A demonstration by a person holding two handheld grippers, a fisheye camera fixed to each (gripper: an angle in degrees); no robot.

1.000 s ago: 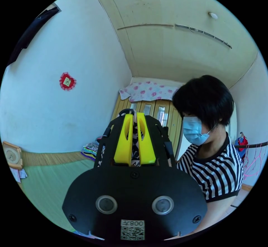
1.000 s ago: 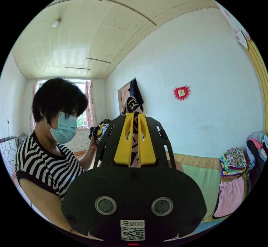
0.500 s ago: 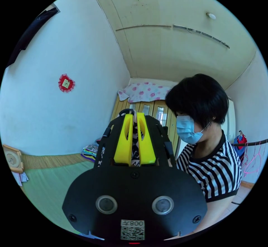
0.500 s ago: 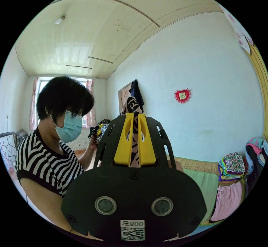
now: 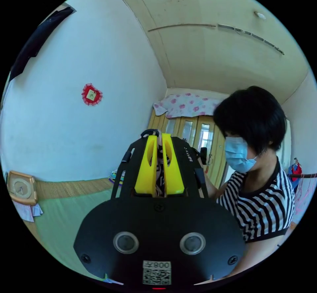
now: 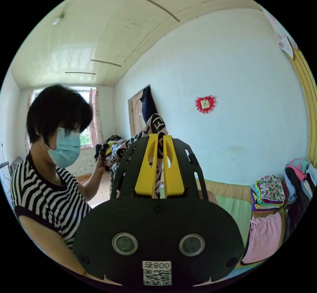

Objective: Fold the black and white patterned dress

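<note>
Both grippers clamp the black and white patterned dress (image 6: 155,126): the right gripper (image 6: 159,141) pinches a fold rising above its yellow fingertips, the left gripper (image 5: 159,141) grips fabric (image 5: 160,177) between closed fingers.

Both views bright w/ soft daylight; in the right gripper view it comes from a window (image 6: 86,136) that's partly blown out. Strong fisheye bending at edges, black corners round the circle. The person's head (image 6: 57,114) is slightly motion-blurred; shadows faint.
</note>
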